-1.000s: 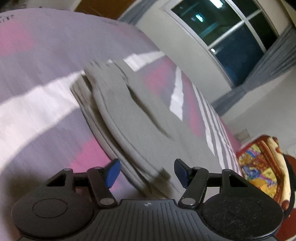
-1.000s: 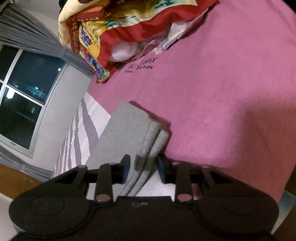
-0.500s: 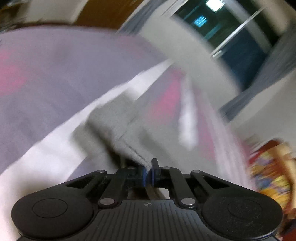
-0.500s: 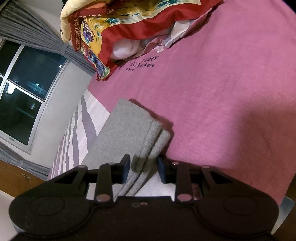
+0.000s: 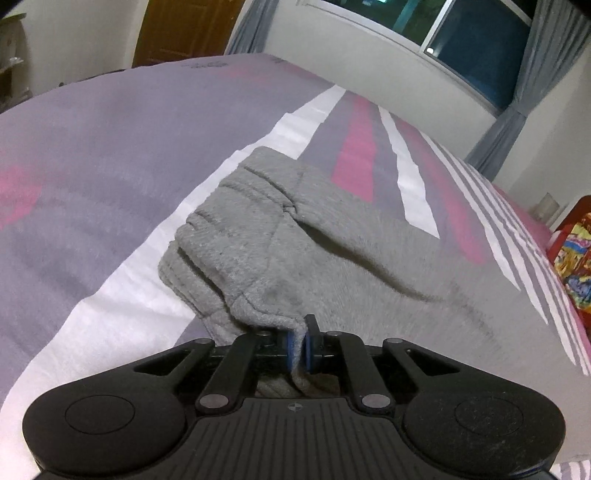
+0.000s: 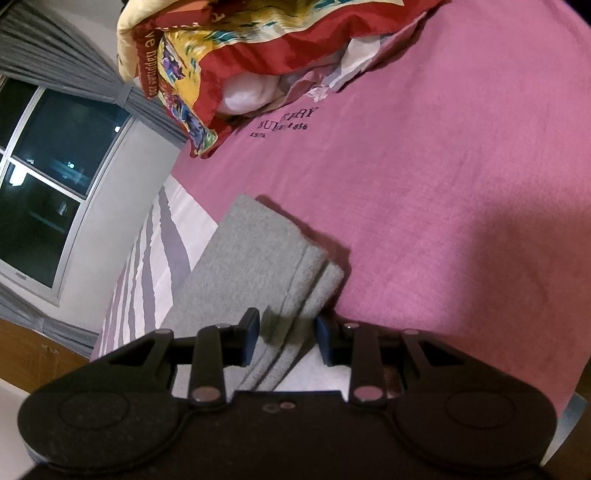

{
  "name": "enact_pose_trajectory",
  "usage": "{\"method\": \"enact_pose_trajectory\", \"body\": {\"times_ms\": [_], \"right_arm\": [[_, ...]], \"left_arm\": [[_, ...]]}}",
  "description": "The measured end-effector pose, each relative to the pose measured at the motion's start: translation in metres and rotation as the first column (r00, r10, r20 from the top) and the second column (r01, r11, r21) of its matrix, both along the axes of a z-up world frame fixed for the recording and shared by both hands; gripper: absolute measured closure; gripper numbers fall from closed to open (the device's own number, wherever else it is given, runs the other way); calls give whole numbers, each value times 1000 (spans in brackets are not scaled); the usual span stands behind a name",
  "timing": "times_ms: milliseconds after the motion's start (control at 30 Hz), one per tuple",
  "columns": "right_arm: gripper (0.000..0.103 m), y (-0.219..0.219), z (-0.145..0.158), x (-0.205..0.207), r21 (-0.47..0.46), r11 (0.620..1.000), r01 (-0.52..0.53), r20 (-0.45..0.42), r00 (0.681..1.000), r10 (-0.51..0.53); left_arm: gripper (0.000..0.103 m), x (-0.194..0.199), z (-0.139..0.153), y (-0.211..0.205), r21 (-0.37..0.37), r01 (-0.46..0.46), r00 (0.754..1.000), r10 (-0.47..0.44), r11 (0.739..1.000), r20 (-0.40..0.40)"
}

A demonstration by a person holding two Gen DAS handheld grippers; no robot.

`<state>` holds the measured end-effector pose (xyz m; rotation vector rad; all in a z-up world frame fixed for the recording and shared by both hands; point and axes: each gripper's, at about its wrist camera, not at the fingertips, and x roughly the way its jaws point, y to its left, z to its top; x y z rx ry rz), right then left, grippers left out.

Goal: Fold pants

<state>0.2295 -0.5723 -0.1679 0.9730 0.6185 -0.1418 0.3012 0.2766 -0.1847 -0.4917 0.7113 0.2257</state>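
Note:
Grey pants (image 5: 332, 266) lie folded lengthwise on the bed, waistband (image 5: 236, 206) toward the left in the left wrist view. My left gripper (image 5: 300, 338) is shut on a pinched-up edge of the fabric near the waistband, and the cloth rises in a small peak between the blue pads. In the right wrist view the leg ends (image 6: 258, 251) of the pants lie stacked on the pink sheet (image 6: 443, 184). My right gripper (image 6: 286, 336) stands partly open over them, the near part of the cloth lying between its fingers with gaps at the pads.
The bed sheet (image 5: 92, 166) is grey with white and pink stripes. A red and yellow patterned blanket (image 6: 229, 48) is heaped at the head of the bed beyond the leg ends. A window (image 5: 480, 44) with grey curtains runs along the far side. A wooden door (image 5: 184, 29) stands behind.
My left gripper went from open over the pants to shut on the fabric edge, and it rolled and shifted toward the waistband. The right gripper and the leg ends have not moved.

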Motion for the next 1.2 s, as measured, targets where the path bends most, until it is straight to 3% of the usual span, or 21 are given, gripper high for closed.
{"method": "enact_pose_trajectory", "body": {"times_ms": [233,333,467,567,733,833,933,967,1033,1100,1200], "right_arm": [[73,-1,-1,4,3,1000,-3,-9,1000,3],[84,1,3,9,-44,999,-9,-41,999,7],[87,8,9,15,-104,994,-21,-70,997,13],[88,15,18,21,-161,986,-32,-102,995,16],[88,17,23,23,-178,984,-29,-134,991,5],[88,17,21,24,-174,984,-32,-146,989,7],[88,17,25,26,-168,986,-21,-158,987,-6],[88,19,29,27,-180,983,-22,-159,987,-7],[88,25,39,29,-212,977,-30,-146,989,-1],[88,33,53,30,-238,971,-38,-114,993,11],[89,59,84,40,-305,949,-83,-55,996,70]], "left_arm": [[95,3,6,-13,85,41,999,-41,996,-1],[95,2,7,-16,112,54,999,-54,992,-3],[95,0,7,-17,123,61,998,-61,991,0],[95,-1,6,-15,115,67,998,-68,991,5],[95,-9,15,-9,112,64,998,-67,992,22],[94,-6,11,0,64,79,997,-78,995,-9],[93,-16,22,10,-17,66,996,-65,998,57],[90,-22,24,15,-48,62,995,-58,997,76],[74,-40,25,25,-95,59,994,-49,994,102],[43,-58,24,31,-71,41,995,-34,997,98],[41,-85,19,44,-14,9,999,-9,1000,54]]}}
